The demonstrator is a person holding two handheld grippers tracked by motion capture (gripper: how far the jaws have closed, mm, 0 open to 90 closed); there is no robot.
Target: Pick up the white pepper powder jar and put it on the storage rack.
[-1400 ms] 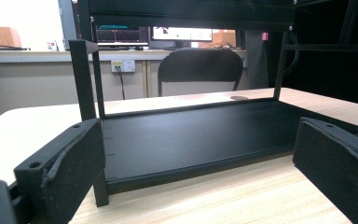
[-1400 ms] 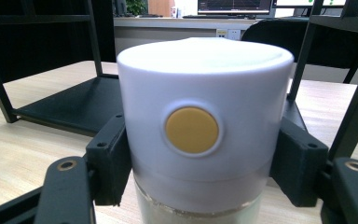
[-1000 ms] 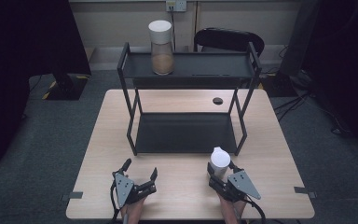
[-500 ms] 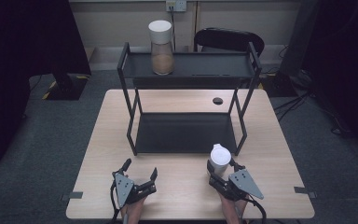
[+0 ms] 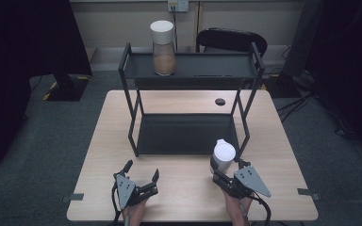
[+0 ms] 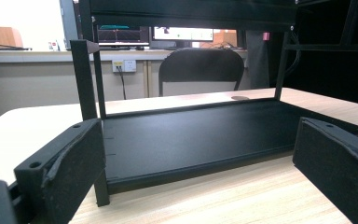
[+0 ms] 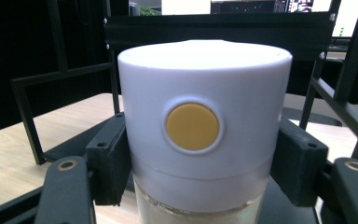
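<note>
My right gripper point(image 5: 220, 168) is shut on a clear jar with a white lid point(image 5: 224, 154) at the table's front right, just before the rack's front right post. In the right gripper view the jar point(image 7: 200, 126) shows a yellow button on its lid, and the jaws of the gripper point(image 7: 200, 163) press on both sides of it. A black two-shelf rack point(image 5: 188, 134) stands mid-table. On its top shelf stands a second white-lidded jar point(image 5: 162, 47) with brown contents. My left gripper point(image 5: 142, 170) rests open at the front left, and its view faces the rack's lower shelf point(image 6: 191, 135).
A small black round disc point(image 5: 220, 101) lies on the table behind the rack's right side. A black chair point(image 5: 231, 40) stands beyond the far edge. Bare wood point(image 5: 184, 188) lies between the two grippers.
The right gripper has carried its jar slightly forward, toward the rack. The left gripper has stayed still and open.
</note>
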